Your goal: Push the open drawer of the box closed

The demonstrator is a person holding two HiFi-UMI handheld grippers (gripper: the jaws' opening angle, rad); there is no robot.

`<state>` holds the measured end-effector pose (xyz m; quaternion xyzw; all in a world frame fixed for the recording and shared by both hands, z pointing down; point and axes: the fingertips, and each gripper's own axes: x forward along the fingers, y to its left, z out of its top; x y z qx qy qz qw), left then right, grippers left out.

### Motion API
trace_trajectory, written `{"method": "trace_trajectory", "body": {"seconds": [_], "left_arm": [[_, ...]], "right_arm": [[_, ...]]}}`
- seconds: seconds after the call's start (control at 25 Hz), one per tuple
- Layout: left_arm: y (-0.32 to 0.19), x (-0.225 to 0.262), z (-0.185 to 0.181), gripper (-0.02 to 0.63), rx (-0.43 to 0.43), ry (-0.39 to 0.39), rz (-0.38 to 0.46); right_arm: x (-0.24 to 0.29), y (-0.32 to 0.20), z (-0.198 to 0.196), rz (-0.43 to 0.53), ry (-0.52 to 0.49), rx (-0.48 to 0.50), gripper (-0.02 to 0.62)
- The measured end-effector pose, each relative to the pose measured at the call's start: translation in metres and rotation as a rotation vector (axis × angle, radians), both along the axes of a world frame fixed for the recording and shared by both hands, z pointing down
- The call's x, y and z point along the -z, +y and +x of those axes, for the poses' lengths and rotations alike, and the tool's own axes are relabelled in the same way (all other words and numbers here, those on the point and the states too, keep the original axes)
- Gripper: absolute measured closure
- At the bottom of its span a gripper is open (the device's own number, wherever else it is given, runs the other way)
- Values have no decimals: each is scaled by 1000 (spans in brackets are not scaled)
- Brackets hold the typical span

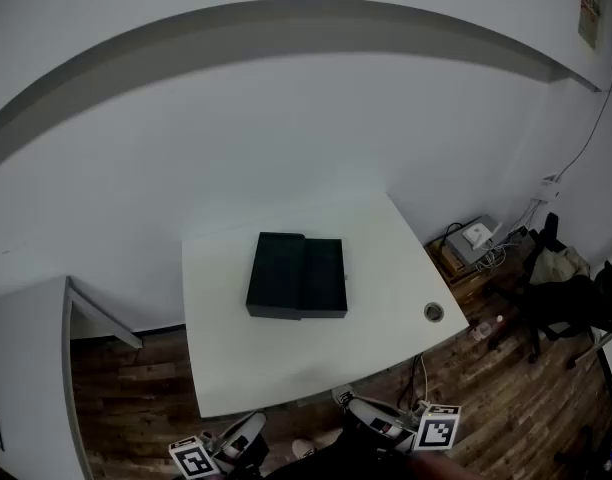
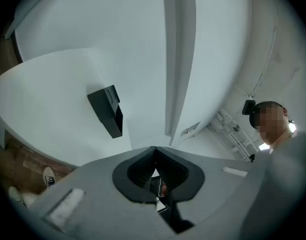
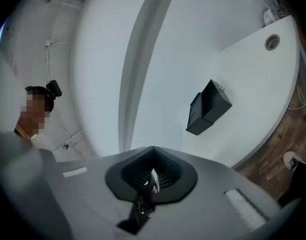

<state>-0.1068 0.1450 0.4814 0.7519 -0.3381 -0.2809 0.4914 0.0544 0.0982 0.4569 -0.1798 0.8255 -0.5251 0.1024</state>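
Observation:
A black box (image 1: 277, 274) lies in the middle of the white table (image 1: 286, 368), its drawer (image 1: 325, 276) pulled out to the right. The same box (image 2: 106, 110) appears small and far off in the left gripper view, and box (image 3: 208, 107) likewise in the right gripper view. Both grippers hang low at the near table edge, well short of the box: left gripper (image 1: 244, 436) at bottom left, right gripper (image 1: 371, 420) at bottom right. Each has its jaws shut with nothing between them, left gripper (image 2: 154, 149) and right gripper (image 3: 153, 148) alike.
A round cable hole (image 1: 434, 312) sits near the table's right corner. A second white desk (image 1: 26, 368) stands at the left. Cables, a box of gear (image 1: 471, 240) and a dark chair (image 1: 576, 303) crowd the wooden floor at the right. A white wall rises behind the table.

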Motion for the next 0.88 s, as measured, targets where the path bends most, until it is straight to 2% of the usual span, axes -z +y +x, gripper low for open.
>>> {"method": "trace_trajectory", "body": {"seconds": [0.56,0.88], "left_arm": [[2,-3,-1,606,27,22,-24],[3,-6,-1,606,26,3,-32]], "right_arm": [[0,0,1,-3,-4,9,592],[0,-5,1,0,-40,19,590]]}}
